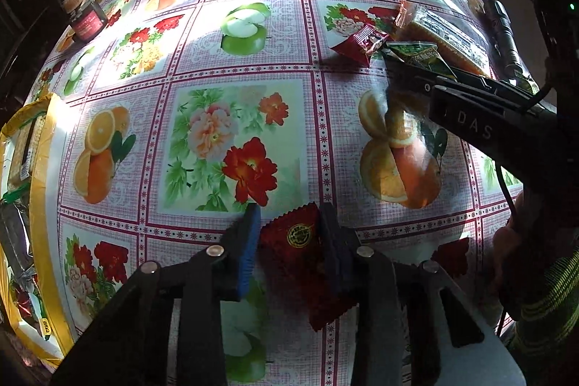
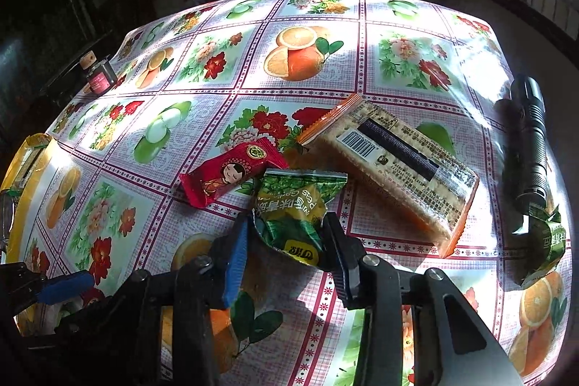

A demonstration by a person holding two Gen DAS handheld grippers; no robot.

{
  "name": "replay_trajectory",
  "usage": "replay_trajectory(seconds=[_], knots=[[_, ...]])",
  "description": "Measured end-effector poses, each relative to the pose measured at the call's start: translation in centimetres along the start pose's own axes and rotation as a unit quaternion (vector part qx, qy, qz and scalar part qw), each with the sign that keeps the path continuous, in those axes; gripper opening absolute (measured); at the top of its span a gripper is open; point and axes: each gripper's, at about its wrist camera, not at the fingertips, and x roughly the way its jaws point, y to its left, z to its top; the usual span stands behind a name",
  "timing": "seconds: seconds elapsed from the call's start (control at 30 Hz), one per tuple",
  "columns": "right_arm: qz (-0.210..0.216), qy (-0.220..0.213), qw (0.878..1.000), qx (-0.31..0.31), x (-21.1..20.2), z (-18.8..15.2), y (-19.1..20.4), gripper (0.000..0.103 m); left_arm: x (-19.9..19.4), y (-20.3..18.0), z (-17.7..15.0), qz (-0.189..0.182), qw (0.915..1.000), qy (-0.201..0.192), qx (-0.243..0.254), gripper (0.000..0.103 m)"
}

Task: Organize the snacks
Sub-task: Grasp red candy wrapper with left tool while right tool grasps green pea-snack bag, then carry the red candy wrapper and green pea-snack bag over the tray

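Note:
My left gripper (image 1: 291,234) is shut on a dark red snack packet (image 1: 296,255) with a gold seal, held just above the flowered tablecloth (image 1: 202,67). My right gripper (image 2: 286,237) is shut on a crumpled green pea packet (image 2: 289,205), also visible in the left wrist view as the green pea packet (image 1: 421,55). Beside it lie a red packet with a cartoon figure (image 2: 231,178) and a long orange-wrapped cracker pack (image 2: 391,165). A second green packet (image 2: 546,241) lies at the right edge. A yellow box (image 1: 39,205) holding several snacks stands at the far left.
A black flashlight (image 2: 532,140) lies along the table's right edge. A small dark jar (image 2: 99,78) with a cork-coloured lid stands at the far left corner. A striped sleeve (image 1: 539,306) shows at the right. The room beyond the table is dark.

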Motion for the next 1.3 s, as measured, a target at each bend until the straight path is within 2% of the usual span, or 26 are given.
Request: replay_trajectory(seconds=[0.03,0.1,0.17,0.3,0.4,0.43,0.47,0.5,0.53,0.57,0.73,0.93,1.13,1.3], knots=[[0.002,0.001,1.0,0.0,0.0,0.0,0.0,0.041,-0.2,0.4,-0.2,-0.001,1.0,0.004,-0.004,0.039],[0.003,0.001,1.0,0.0,0.0,0.0,0.0,0.041,-0.7,1.2,-0.9,-0.003,0.9999,0.006,-0.013,0.055],[0.001,0.001,1.0,-0.002,0.0,0.0,0.1,0.041,-1.0,1.6,-1.4,-0.001,0.9997,0.007,-0.021,0.065],[-0.002,0.002,1.0,-0.005,0.0,-0.1,0.3,0.041,-1.7,1.4,-2.2,-0.002,0.9994,0.009,-0.032,0.065],[-0.004,0.002,1.0,-0.007,0.0,-0.1,0.4,0.042,-1.0,0.5,-2.3,0.023,0.9992,0.02,-0.025,0.065],[-0.005,0.002,1.0,-0.008,0.0,-0.1,0.4,0.042,-0.6,0.2,-2.5,0.029,0.9991,0.024,-0.021,0.062],[-0.006,0.002,1.0,-0.009,0.0,-0.1,0.5,0.041,-0.8,-0.1,-2.8,0.033,0.9993,0.009,-0.018,0.056],[-0.009,0.002,1.0,-0.01,0.0,-0.1,0.5,0.04,-1.0,-0.7,-3.0,0.037,0.9993,0.002,-0.008,0.043],[-0.013,0.002,1.0,-0.011,0.0,-0.2,0.5,0.038,-1.2,-1.1,-3.2,0.038,0.9993,0.0,0.001,0.036],[-0.013,0.0,1.0,-0.01,-0.1,-0.2,0.5,0.035,-1.3,-1.4,-3.4,0.039,0.9992,-0.001,0.008,0.02],[0.004,-0.011,1.0,0.01,-1.4,-1.3,0.1,0.034,-1.7,-0.9,-4.3,0.054,0.9983,-0.015,0.015,0.019],[0.049,-0.038,0.997,0.038,-4.4,-3.1,0.8,0.034,-3.3,2.3,-5.2,0.075,0.9965,-0.037,-0.002,0.019],[0.123,-0.055,0.99,0.048,-6.4,-4.5,3.8,0.034,-4.9,5.1,-6.4,0.099,0.9933,-0.056,-0.02,0.019],[0.15,-0.05,0.987,0.026,-6.8,-4.9,7.2,0.034,-5.8,7.3,-7.3,0.108,0.9914,-0.063,-0.039,0.019]])
